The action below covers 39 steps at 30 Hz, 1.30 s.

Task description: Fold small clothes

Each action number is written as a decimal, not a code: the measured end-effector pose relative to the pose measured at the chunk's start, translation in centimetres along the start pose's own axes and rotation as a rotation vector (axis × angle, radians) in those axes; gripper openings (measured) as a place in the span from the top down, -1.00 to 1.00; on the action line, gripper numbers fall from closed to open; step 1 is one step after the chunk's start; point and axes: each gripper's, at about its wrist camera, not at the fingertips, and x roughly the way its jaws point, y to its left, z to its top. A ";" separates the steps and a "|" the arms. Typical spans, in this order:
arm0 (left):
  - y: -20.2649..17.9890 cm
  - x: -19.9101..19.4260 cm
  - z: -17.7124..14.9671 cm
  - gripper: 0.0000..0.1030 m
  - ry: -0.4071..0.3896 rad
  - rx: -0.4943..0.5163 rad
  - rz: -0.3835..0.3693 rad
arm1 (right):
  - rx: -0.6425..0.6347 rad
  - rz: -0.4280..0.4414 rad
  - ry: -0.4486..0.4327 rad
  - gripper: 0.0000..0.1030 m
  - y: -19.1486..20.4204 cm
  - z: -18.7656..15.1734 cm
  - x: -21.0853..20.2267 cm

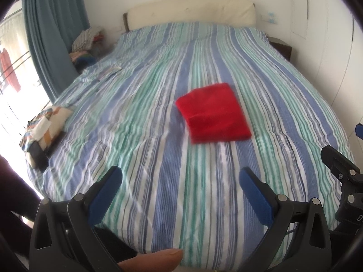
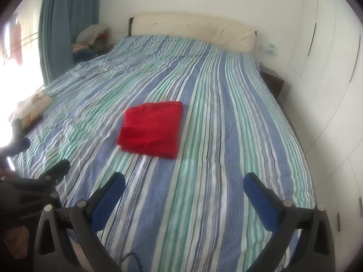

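A red garment [image 1: 213, 113], folded into a flat rectangle, lies in the middle of the striped bed cover [image 1: 158, 158]. It also shows in the right wrist view [image 2: 150, 129]. My left gripper [image 1: 180, 174] is open and empty, held above the near end of the bed, well short of the garment. My right gripper [image 2: 184, 180] is open and empty, also above the near end, with the garment ahead and to its left. The right gripper's body shows at the right edge of the left wrist view [image 1: 344, 181].
A folded patterned cloth pile [image 1: 47, 124] lies at the bed's left edge. A heap of clothes [image 1: 86, 43] sits beside the headboard [image 1: 190, 11]. A blue curtain [image 1: 52, 34] hangs at left. White wardrobe doors [image 2: 329, 68] run along the right.
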 end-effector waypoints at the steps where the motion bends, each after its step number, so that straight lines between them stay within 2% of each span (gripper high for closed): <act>1: 0.0 0.0 0.0 -0.99 0.001 -0.002 -0.001 | 0.000 0.002 -0.001 -0.99 0.0 0.0 -0.1; 39: -0.3 -1.7 0.5 -1.00 -0.011 -0.021 0.000 | 0.026 0.082 0.040 -0.99 0.0 0.1 -0.7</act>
